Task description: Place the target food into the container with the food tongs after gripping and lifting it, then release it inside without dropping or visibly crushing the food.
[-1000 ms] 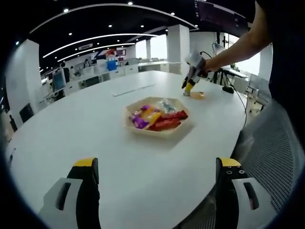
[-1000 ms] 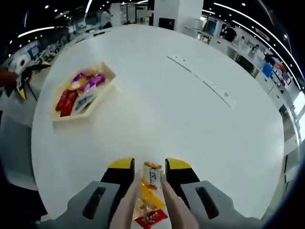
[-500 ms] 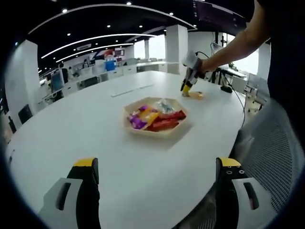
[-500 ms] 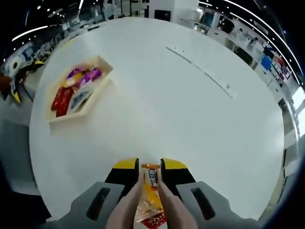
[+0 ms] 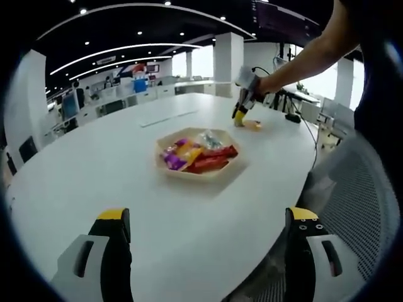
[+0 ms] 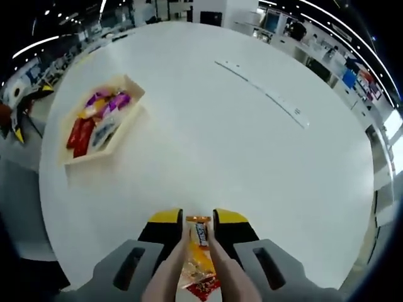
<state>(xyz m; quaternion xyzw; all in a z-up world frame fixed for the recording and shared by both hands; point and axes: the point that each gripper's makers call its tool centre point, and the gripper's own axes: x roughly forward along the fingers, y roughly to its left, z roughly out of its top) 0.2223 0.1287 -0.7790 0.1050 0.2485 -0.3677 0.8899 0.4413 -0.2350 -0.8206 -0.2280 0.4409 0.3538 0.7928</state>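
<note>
A wooden hexagonal tray (image 5: 203, 175) holding several wrapped snacks sits mid-table; in the right gripper view the tray (image 6: 106, 149) lies far to the left. My right gripper (image 6: 198, 220) is shut on beige food tongs (image 6: 169, 272), whose tips pinch a small orange snack packet (image 6: 200, 234) just above the white table. A red packet (image 6: 203, 287) lies under the tongs. In the left gripper view the right gripper (image 5: 242, 108) is beyond the tray, beside the orange packet (image 5: 252, 124). My left gripper (image 5: 208, 217) hangs open over the near table edge, holding nothing.
A long white strip (image 6: 261, 93) lies across the far side of the table. A mesh chair (image 5: 359, 207) stands at the right by the table edge. A person's arm (image 5: 308, 56) reaches in from the upper right. Cables (image 5: 293, 116) lie past the right gripper.
The right gripper's jaws closed in, squeezing the tongs onto the orange packet, and have held since. The left gripper view has shifted slightly; the tray has not moved.
</note>
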